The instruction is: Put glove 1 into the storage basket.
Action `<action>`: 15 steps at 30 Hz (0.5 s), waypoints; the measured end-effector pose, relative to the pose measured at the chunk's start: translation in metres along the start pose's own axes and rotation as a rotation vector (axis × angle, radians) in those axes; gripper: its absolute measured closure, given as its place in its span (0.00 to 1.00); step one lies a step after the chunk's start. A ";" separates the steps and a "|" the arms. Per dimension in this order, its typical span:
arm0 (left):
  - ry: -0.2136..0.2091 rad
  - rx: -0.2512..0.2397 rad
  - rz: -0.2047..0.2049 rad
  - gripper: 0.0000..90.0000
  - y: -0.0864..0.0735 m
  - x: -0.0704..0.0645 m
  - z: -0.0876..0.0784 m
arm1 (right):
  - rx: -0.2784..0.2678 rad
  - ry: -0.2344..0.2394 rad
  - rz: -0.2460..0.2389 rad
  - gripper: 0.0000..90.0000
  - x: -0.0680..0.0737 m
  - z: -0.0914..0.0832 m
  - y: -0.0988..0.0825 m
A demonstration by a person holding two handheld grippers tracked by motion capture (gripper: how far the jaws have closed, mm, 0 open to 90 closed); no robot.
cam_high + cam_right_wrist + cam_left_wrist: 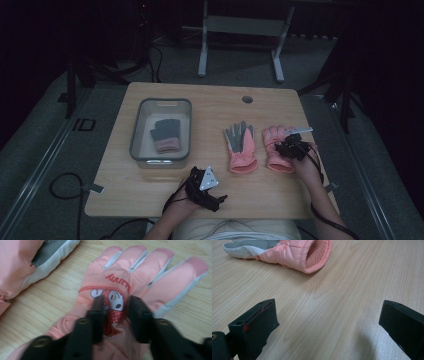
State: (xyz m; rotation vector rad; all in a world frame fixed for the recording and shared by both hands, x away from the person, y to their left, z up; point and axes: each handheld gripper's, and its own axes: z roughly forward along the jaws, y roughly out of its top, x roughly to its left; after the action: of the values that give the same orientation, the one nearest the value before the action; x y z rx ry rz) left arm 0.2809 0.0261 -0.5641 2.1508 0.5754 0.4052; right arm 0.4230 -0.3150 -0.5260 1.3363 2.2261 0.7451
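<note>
Two pink ski gloves lie side by side on the wooden table. The left glove lies with its grey palm up, and its open cuff faces my left gripper. My left gripper rests low near the front edge, its jaws wide apart over bare wood with nothing between them. The right glove lies back up with a cartoon print. My right gripper sits on it, jaws drawn close and pinching a fold of fabric at the print.
A clear plastic bin stands at the table's left and holds a grey glove with a pink cuff. A round cable hole is near the far edge. The palm-up glove's edge lies close beside the held one.
</note>
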 end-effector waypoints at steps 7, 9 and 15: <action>0.004 -0.001 -0.004 0.02 0.000 -0.001 0.000 | -0.021 -0.031 0.058 0.95 0.000 -0.010 0.006; 0.003 -0.002 -0.006 0.02 0.000 -0.001 0.000 | -0.034 -0.059 0.056 0.95 0.002 -0.018 0.014; 0.003 -0.003 -0.006 0.02 0.000 -0.001 0.000 | -0.104 -0.049 0.061 0.95 0.009 -0.049 0.039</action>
State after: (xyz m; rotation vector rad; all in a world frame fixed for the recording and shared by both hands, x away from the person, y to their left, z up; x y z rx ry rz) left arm 0.2803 0.0258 -0.5639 2.1457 0.5828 0.4051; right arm 0.4148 -0.3031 -0.4646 1.3625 2.0877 0.8289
